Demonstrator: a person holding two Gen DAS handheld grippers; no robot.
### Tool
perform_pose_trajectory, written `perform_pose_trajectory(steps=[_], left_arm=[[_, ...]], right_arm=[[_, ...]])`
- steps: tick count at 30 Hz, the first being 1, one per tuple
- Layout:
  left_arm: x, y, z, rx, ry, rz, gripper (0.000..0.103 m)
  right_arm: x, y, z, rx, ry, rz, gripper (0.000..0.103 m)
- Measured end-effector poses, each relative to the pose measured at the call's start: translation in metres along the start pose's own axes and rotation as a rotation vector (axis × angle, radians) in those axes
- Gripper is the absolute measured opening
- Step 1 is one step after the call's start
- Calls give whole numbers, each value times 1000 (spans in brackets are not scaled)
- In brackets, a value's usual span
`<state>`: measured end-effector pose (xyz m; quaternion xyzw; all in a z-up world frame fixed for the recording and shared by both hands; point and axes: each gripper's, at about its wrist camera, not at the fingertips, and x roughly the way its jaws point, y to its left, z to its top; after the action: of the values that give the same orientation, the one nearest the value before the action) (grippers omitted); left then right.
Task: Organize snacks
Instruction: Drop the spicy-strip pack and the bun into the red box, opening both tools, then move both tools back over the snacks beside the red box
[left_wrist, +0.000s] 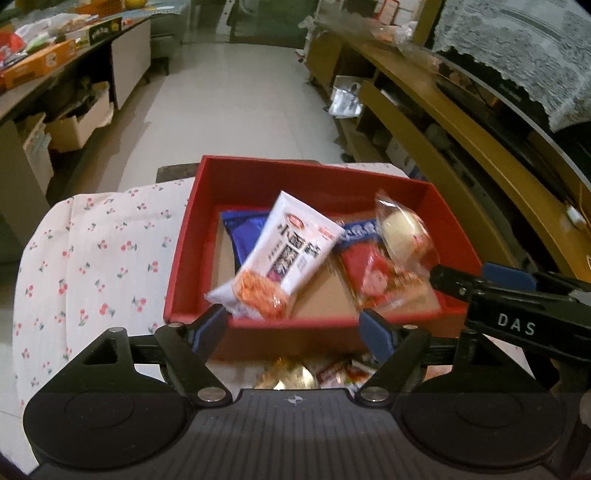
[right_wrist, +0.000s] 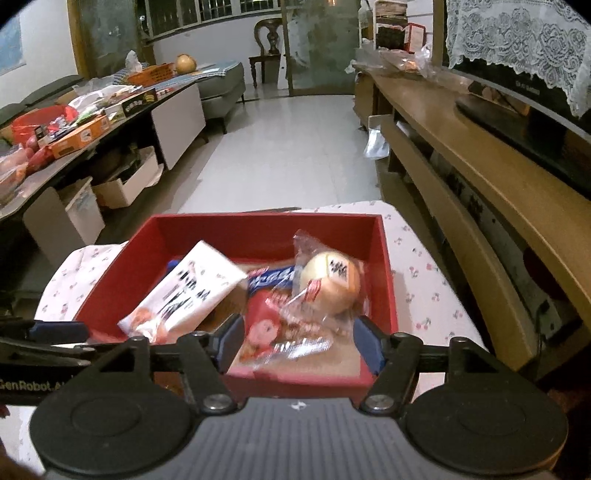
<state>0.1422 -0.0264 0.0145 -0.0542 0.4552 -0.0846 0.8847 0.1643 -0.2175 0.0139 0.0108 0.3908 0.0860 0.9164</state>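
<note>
Sitting on a surface (left_wrist: 92, 258) with a cherry-print cloth, the red box (left_wrist: 229, 177) holds the snacks. A white packet (left_wrist: 291, 247) with big Chinese letters leans at the box's near left corner. A round bun in a clear wrapper (right_wrist: 328, 280) lies by the right wall, on a red packet (right_wrist: 269, 332), with a blue packet (left_wrist: 245, 232) behind. The left hand-held gripper (left_wrist: 293, 325) is spread wide and pinches nothing. The right hand-held gripper (right_wrist: 299, 341) is spread too, and empty. "DAS" shows on its side in the left view.
</note>
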Motion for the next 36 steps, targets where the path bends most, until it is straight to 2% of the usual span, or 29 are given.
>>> perform_pose_trajectory(steps=[6,13,17,26,31,36], left_arm=[[-17,0,-25,-5,24,-47,84],[-13,-13,-73,47,149,-70,84],[-7,-20,-94,86,199,-56,85],[17,-31,-116,125,289,-7,86],[9,-25,-117,129,280,4,65],[1,-10,-118,101,275,10,62]], right_arm=[[-17,5,-17,-6,9,22,87],[-29,3,-44,-2,59,26,87],[-36,0,-59,4,87,36,87],[-43,-2,-90,-2,157,44,89],[-42,-6,-100,8,190,40,91],[-29,-8,-109,30,247,51,92]])
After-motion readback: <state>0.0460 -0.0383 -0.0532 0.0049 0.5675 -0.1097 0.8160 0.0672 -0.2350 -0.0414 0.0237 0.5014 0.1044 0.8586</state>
